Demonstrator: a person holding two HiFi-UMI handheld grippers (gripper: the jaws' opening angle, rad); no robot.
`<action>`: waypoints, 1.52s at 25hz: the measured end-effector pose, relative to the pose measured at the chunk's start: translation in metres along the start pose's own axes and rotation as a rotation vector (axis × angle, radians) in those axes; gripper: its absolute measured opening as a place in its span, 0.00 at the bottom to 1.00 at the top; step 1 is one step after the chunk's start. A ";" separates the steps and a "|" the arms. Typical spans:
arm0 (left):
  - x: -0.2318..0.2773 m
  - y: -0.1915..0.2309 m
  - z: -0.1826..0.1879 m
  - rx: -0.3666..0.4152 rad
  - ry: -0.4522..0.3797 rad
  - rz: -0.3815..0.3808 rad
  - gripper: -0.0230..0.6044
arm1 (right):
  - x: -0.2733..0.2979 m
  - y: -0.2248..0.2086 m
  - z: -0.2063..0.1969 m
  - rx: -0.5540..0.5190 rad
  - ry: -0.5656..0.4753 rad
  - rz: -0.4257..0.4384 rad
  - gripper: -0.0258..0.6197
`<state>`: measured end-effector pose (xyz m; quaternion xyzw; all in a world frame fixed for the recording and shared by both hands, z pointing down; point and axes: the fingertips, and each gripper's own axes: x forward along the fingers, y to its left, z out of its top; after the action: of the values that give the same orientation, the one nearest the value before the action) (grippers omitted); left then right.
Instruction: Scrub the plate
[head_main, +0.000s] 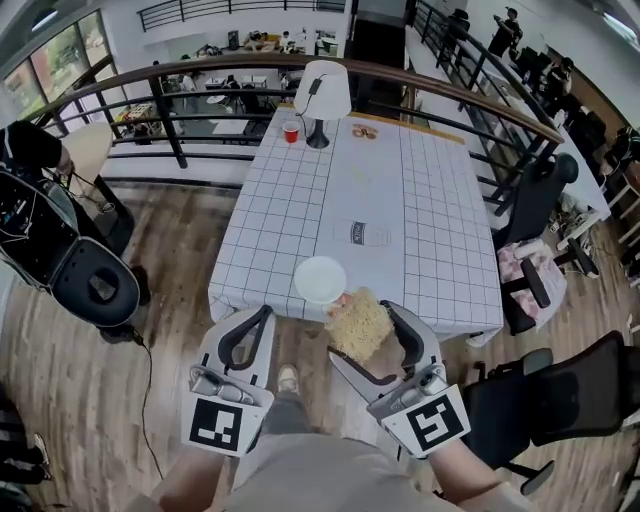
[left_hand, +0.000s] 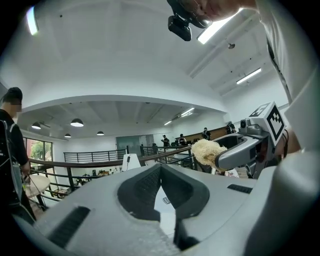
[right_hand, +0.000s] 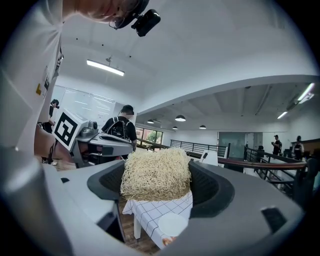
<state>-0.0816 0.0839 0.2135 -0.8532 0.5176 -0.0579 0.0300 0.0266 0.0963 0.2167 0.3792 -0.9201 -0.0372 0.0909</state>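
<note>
A round white plate lies on the white checked tablecloth close to the table's near edge. A straw-coloured fibrous scrub pad hangs just off that edge, beside the plate, with my right gripper shut on it. In the right gripper view the pad fills the jaws, and the plate shows below it. My left gripper is to the left, short of the table, shut and empty. In its own view the left gripper has its jaws pressed together, and the pad shows at the right.
At the far end of the table stand a white lamp and a red cup. A clear bottle lies mid-table. A small orange thing touches the plate. Black chairs stand at the right, a railing behind.
</note>
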 end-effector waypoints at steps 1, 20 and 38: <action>0.007 0.009 -0.001 -0.004 0.000 -0.009 0.06 | 0.011 -0.004 0.002 -0.007 0.002 -0.007 0.62; 0.104 0.116 -0.024 -0.043 0.069 -0.089 0.06 | 0.140 -0.058 -0.004 0.010 0.080 -0.068 0.62; 0.168 0.098 -0.114 -0.248 0.298 -0.152 0.11 | 0.181 -0.113 -0.117 0.089 0.230 0.027 0.62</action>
<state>-0.1063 -0.1093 0.3273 -0.8689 0.4536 -0.1215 -0.1566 0.0014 -0.1115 0.3410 0.3720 -0.9094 0.0484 0.1796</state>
